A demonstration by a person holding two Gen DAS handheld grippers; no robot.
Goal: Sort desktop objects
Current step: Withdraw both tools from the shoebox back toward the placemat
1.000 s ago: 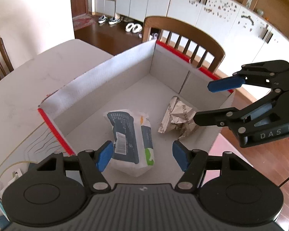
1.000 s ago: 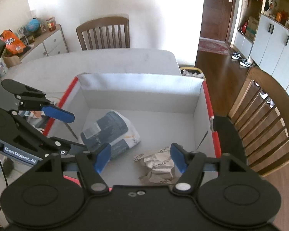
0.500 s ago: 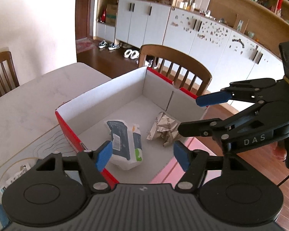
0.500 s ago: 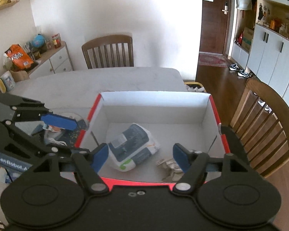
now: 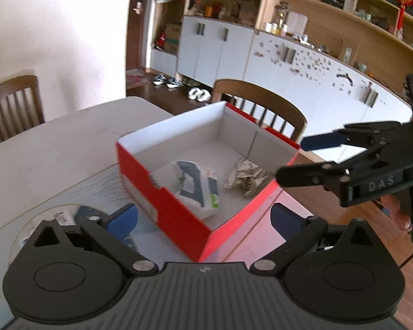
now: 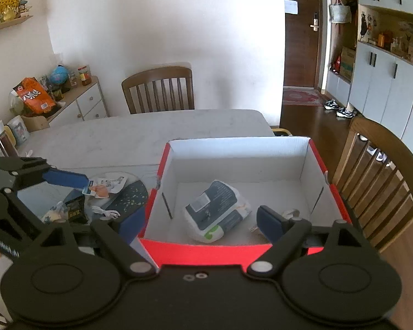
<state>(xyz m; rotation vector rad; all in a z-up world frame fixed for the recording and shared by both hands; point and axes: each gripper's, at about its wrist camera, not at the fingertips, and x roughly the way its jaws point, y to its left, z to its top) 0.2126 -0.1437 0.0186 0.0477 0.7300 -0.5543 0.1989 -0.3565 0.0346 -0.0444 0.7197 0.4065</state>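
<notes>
A red box with white inner walls stands on the table, also seen from the right wrist as the red box. Inside it lie a blue-and-white tissue pack and a crumpled paper wad; the right finger hides most of the wad in the right wrist view. My left gripper hovers before the box's near corner, its jaws opening with nothing between them. My right gripper hangs at the box's right side, jaws also opening and empty. Its view shows the left gripper's upper finger at the left.
Left of the box the table carries a dark round mat, a dark snack packet, a white cable and a printed card. One wooden chair stands at the far side, another chair close behind the box.
Both grippers have drawn back and up from inside the box, whose red outer walls now show. Both pairs of jaws stand wider. The tissue pack and paper wad stayed in the box.
</notes>
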